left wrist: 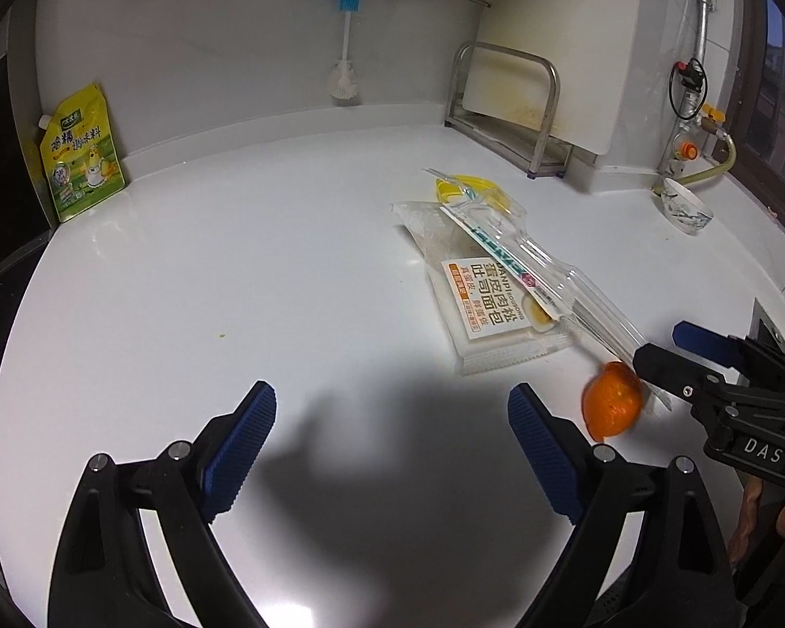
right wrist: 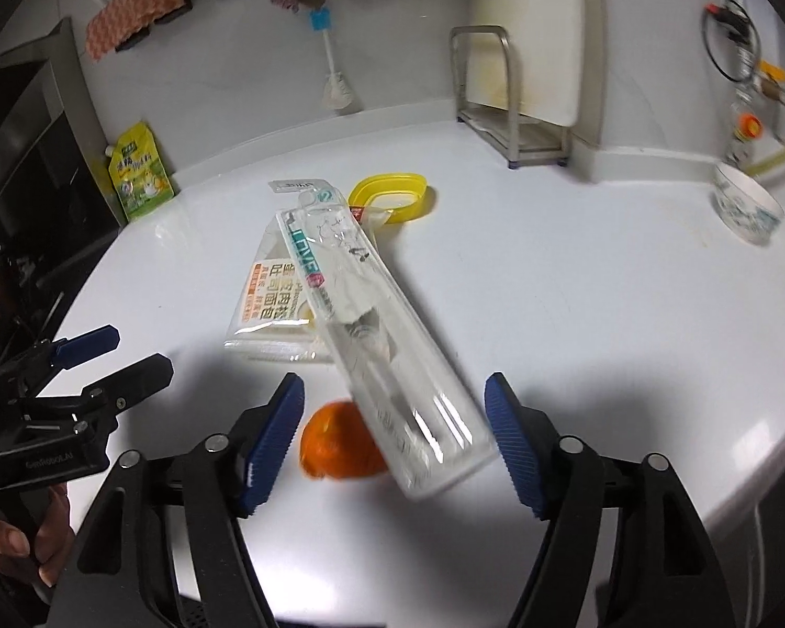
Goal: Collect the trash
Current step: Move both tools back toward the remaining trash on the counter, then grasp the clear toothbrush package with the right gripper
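A clear plastic toothbrush package (right wrist: 371,324) lies slanted across a white bread wrapper (right wrist: 272,303), its near end over a piece of orange peel (right wrist: 335,445). A yellow plastic ring (right wrist: 392,193) lies behind them. My right gripper (right wrist: 392,439) is open, its jaws on either side of the package's near end and the peel. In the left wrist view the package (left wrist: 523,256), the wrapper (left wrist: 492,303), the peel (left wrist: 612,405) and the right gripper (left wrist: 670,348) show at the right. My left gripper (left wrist: 392,450) is open and empty over bare counter.
A white counter (left wrist: 235,272) holds a yellow seasoning pouch (left wrist: 81,157) at the back left, a metal rack with a cutting board (left wrist: 518,104) at the back and a white bowl (left wrist: 685,206) at the right. A brush (left wrist: 345,52) hangs on the wall. The counter edge curves near the right.
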Demonstrator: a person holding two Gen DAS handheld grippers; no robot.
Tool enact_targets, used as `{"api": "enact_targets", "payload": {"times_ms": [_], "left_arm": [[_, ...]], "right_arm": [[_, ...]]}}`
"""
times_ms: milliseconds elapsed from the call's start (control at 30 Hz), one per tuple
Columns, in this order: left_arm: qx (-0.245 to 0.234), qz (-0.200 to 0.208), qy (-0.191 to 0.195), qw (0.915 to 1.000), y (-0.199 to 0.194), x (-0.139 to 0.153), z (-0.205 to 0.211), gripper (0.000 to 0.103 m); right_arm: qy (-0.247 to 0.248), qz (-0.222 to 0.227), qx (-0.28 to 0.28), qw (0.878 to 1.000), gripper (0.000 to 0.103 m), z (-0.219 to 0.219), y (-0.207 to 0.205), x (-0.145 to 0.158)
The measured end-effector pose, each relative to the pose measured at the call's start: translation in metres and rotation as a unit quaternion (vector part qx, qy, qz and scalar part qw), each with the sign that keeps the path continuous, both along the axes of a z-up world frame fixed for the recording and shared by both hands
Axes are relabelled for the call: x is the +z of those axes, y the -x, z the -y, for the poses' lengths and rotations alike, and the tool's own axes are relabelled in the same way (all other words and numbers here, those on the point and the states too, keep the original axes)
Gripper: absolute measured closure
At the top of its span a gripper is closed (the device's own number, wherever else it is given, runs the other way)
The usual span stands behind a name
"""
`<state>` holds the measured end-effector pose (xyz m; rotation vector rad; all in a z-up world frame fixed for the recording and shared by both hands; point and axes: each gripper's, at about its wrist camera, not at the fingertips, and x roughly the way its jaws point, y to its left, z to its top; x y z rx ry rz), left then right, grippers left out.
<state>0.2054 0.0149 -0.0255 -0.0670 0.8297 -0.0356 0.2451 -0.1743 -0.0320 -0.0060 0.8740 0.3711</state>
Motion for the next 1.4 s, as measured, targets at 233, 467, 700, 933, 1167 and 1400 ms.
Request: {"api": "enact_targets", "payload": {"times_ms": [233,467,700,933,1167,1400], "left_arm": [[0.006,-0.005,0.000,1.0000,-0.011,-0.008,-0.001,0.014],[0.008,-0.013,0.003,0.9999,-0.017,-0.015,-0.004,0.014],[0.009,-0.013,0.005,0.9999,-0.019,-0.017,-0.004,0.014],[0.009,-0.012,0.005,0.9999,-0.021,-0.015,-0.003,0.014],[0.008,-0.010,0.004,0.9999,-0.023,-0.012,0.001,0.014],[0.003,-0.003,0.005,1.0000,-0.025,-0.005,0.008,0.014]], "right_arm": [[0.020,-0.010,0.034,0.999,0.033,-0.016,-0.019,-0.008],[0.016,-0.046,0.061,0.997,0.033,-0.024,-0.040,-0.022],[0.000,-0.046,0.061,0.997,0.034,-0.021,-0.046,-0.024],[-0.002,-0.041,0.070,0.997,0.047,-0.021,-0.044,-0.022],[-0.019,-0.024,0.051,0.998,0.054,-0.012,-0.040,-0.011],[-0.040,-0.016,0.026,0.999,0.061,0.006,-0.035,-0.006]]}}
